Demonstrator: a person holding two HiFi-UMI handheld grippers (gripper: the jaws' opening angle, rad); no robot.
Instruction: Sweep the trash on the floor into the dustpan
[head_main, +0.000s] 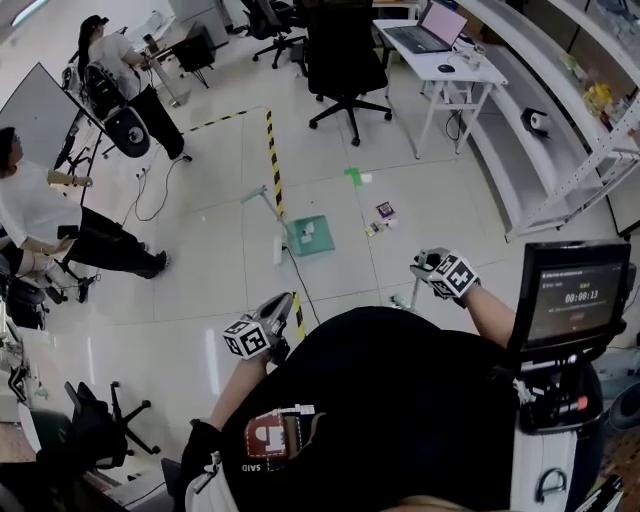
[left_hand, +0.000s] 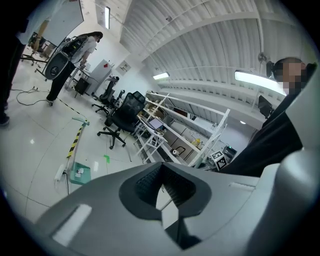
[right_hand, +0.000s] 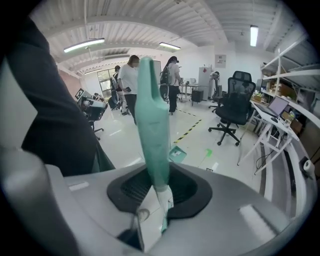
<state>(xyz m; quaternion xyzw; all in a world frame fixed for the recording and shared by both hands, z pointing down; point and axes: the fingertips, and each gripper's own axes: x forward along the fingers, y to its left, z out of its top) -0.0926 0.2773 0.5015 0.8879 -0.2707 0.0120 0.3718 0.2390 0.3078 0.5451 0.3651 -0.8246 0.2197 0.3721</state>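
Right gripper (right_hand: 159, 189) pinches a teal broom handle (right_hand: 152, 120); left gripper (left_hand: 162, 186) is pressed together, empty. On the glossy white tiled floor (head_main: 220, 265), the green dustpan (head_main: 308, 235) sits mid-frame, with trash (head_main: 385, 211) just to its right.

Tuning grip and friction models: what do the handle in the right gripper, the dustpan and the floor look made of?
Handle: likely moulded plastic, pale green and matte, going by the even colour and soft sheen.
Dustpan: same green, probably plastic too, but too small to be sure.
Floor: glossy light tiles, judging by the grout lines and lamp reflections.
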